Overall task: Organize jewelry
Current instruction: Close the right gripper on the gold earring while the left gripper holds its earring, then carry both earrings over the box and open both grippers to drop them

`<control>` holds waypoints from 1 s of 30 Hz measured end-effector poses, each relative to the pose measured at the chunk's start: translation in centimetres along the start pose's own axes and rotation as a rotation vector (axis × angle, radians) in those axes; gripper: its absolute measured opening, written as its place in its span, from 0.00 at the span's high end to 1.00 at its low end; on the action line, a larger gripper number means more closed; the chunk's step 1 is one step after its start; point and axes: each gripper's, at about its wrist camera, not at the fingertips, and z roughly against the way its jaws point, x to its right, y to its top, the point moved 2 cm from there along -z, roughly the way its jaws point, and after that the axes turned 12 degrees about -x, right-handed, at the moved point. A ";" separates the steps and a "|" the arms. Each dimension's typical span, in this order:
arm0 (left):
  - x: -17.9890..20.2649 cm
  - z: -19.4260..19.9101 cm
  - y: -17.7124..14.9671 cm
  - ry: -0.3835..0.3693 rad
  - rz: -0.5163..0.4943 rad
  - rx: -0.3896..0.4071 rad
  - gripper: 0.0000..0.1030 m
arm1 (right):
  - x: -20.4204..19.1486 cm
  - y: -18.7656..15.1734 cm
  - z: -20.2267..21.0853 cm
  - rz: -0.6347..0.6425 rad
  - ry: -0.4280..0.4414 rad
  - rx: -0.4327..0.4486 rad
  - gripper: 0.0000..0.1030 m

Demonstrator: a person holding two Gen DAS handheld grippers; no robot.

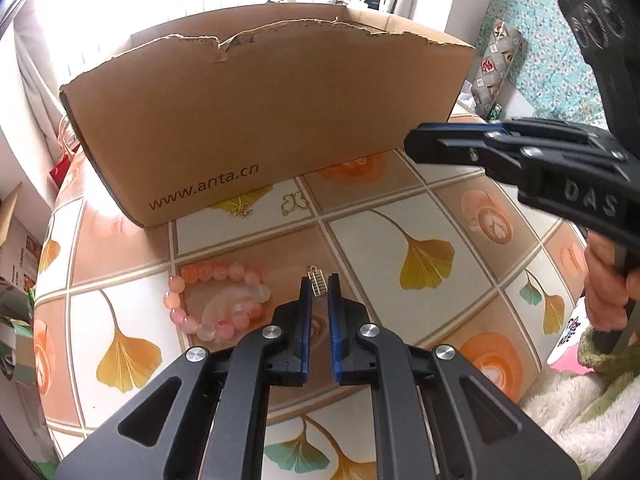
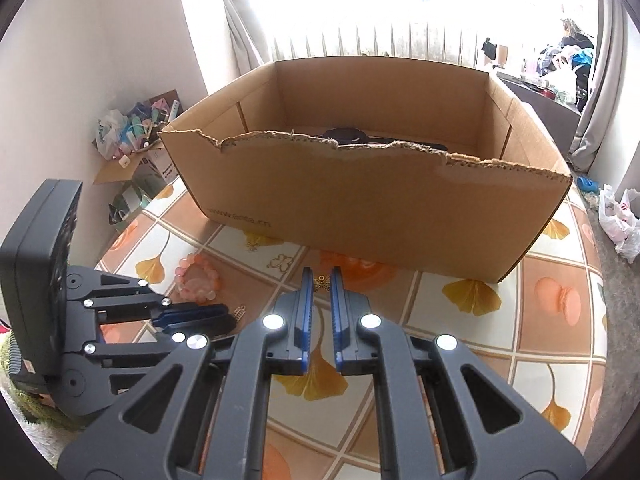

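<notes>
Carrying a tiny charm to the box

The right gripper (image 2: 321, 280) pinches a little gold charm (image 2: 321, 279) above the table (image 2: 472, 340); next it needs to go over the cardboard box (image 2: 380, 200) wall and let go. The left gripper (image 1: 320, 290) is narrow around a ladder charm (image 1: 318, 283); I cannot tell if it grips. I count one bead bracelet (image 1: 216, 300), one butterfly charm (image 1: 294, 203), one more gold charm (image 1: 243, 211), one box.

Black gripper (image 1: 319, 286), blue pads, silver screws
</notes>
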 end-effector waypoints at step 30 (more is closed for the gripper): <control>2.4 1.7 3.8 0.128 -0.080 -0.132 0.95 | 3.8 -1.1 -0.5 -0.113 0.145 0.064 0.93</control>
